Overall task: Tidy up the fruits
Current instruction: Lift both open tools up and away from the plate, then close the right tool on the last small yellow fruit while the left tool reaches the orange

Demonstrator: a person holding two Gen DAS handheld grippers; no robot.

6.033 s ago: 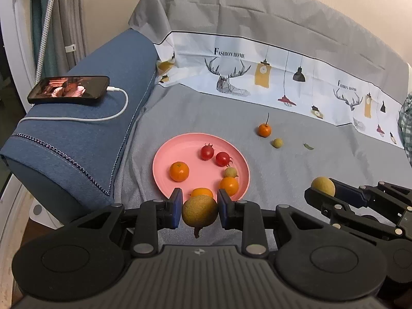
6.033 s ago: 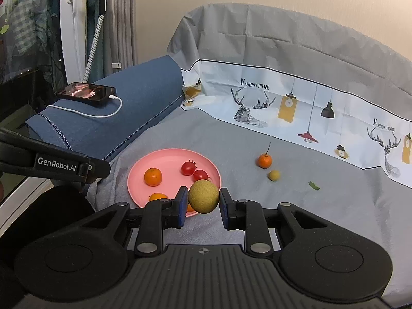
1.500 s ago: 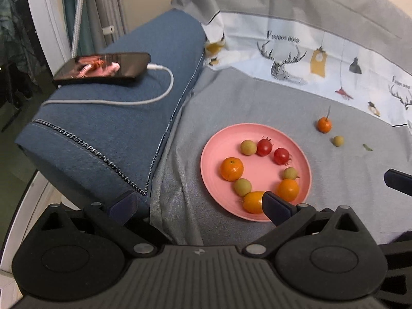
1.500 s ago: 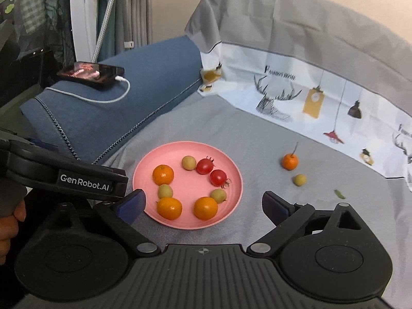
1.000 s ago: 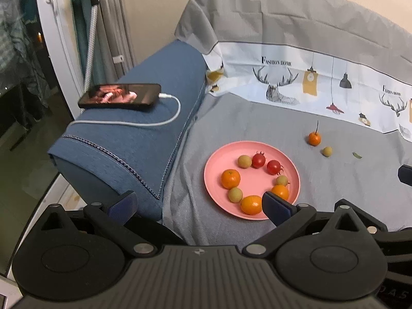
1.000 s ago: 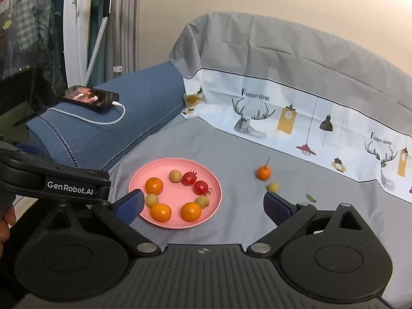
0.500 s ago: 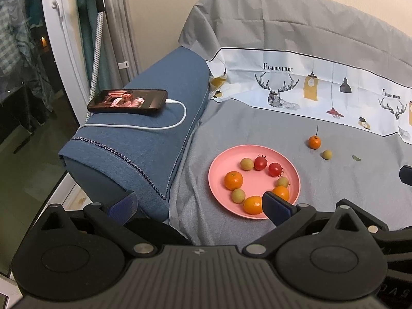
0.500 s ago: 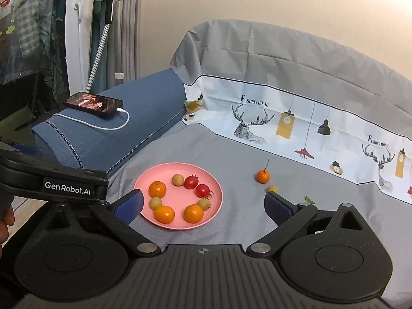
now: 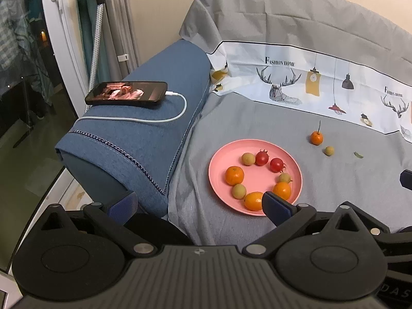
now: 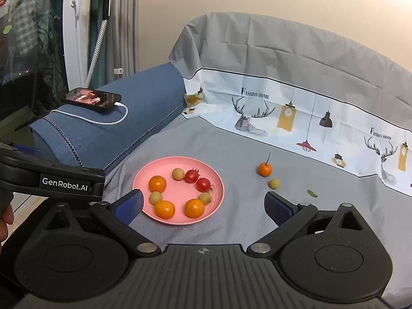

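Observation:
A pink plate lies on the grey sheet and carries a ring of several small fruits: oranges, red tomatoes and yellow-green fruits. Right of the plate, on the sheet, sit an orange with a stem and a small yellow-green fruit. My left gripper is open and empty, held back from the plate's near-left edge. My right gripper is open and empty too, pulled back over the plate's near side. The left gripper's body shows at the right wrist view's left edge.
A blue sofa armrest rises left of the plate, with a phone and its white charging cable on top. A small green leaf lies on the sheet. A patterned cover drapes the backrest.
Six seconds ago each gripper was shut on a yellow-green fruit; both fruits now lie on the plate and both grippers are open. Over the last second both have drawn back and risen slightly.

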